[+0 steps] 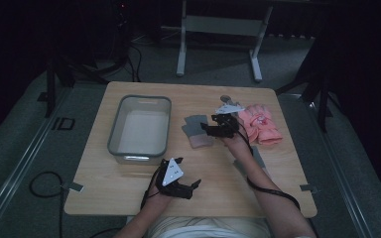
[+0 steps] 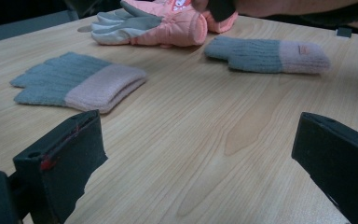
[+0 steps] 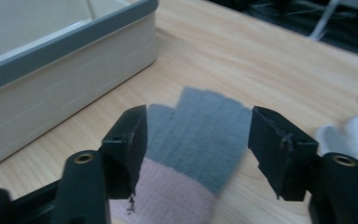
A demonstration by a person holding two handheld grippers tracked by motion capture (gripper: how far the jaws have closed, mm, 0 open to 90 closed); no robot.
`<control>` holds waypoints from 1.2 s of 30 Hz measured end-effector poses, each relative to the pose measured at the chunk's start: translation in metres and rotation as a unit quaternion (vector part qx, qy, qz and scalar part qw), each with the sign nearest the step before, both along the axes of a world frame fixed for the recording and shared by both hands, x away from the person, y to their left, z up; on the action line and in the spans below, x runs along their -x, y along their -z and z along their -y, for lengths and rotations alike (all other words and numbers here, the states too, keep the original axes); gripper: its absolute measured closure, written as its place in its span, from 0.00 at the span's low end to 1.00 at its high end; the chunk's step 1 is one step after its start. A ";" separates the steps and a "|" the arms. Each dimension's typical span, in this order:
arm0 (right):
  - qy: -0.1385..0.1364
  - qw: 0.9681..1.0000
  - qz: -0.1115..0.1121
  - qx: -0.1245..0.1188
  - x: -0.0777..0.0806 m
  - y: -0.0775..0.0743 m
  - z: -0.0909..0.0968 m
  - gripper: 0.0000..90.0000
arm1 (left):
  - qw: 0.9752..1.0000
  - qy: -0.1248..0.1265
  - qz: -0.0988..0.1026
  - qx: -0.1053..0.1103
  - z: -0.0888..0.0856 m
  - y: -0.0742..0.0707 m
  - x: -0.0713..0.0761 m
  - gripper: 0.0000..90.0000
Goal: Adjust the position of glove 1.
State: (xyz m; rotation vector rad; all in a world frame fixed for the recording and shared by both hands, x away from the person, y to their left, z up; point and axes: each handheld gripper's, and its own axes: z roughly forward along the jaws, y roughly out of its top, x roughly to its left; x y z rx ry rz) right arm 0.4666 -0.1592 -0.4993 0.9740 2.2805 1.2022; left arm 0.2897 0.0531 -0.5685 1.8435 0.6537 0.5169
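Since the grey-and-pink knit glove (image 3: 191, 154) lies flat on the table (image 1: 129, 188) beside the bin (image 1: 140, 126), it's soft, light and floppy (no slip risk). Your right gripper (image 3: 198, 149) straddles it, jaws partly apart, not yet pinching; grab the thick pink cuff. Left gripper (image 2: 200, 163) idles wide, holding nothing.

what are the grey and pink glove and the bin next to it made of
Grey and pink glove: looks like knitted wool or acrylic, matte and fuzzy, with ribbed rows visible in the left gripper view. Bin: likely hard plastic, smooth pale walls with a grey rim.
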 end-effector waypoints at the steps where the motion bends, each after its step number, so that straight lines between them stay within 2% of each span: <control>1: -0.004 1.000 -0.004 0.002 -0.001 0.003 -0.003 0.44 | 1.000 0.000 0.000 0.000 0.000 0.000 0.000 0.02; 4: -0.012 1.000 -0.017 0.010 -0.007 0.010 -0.010 0.47 | 1.000 0.000 0.001 -0.001 0.000 0.000 0.000 0.02; 8: -0.009 0.999 -0.037 0.022 -0.017 0.017 -0.015 0.56 | 1.000 0.002 -0.002 0.001 0.000 0.000 0.000 0.02; 14: -0.021 0.997 -0.068 0.033 -0.030 0.029 -0.020 0.60 | 1.000 0.004 -0.002 0.001 0.001 0.000 0.001 0.02; 23: -0.022 0.995 -0.069 0.067 -0.043 0.044 -0.030 0.69 | 1.000 -0.002 0.006 -0.001 0.001 0.000 0.002 0.02; 25: -0.020 0.994 -0.081 0.077 -0.046 0.050 -0.031 0.71 | 1.000 -0.001 0.007 -0.001 0.001 0.000 0.002 0.02; 29: -0.019 0.994 -0.079 0.077 -0.047 0.053 -0.031 0.73 | 1.000 -0.001 0.006 -0.001 0.001 0.000 0.002 0.02; 30: -0.015 0.994 -0.082 0.077 -0.048 0.053 -0.032 0.81 | 1.000 -0.003 0.006 0.001 0.001 0.000 0.002 0.02; 33: -0.012 0.993 -0.089 0.076 -0.049 0.052 -0.033 0.91 | 1.000 -0.003 0.005 0.000 0.001 0.000 0.002 0.02; 36: -0.009 0.993 -0.091 0.078 -0.049 0.052 -0.034 0.92 | 1.000 -0.003 0.005 0.000 0.001 0.000 0.002 0.02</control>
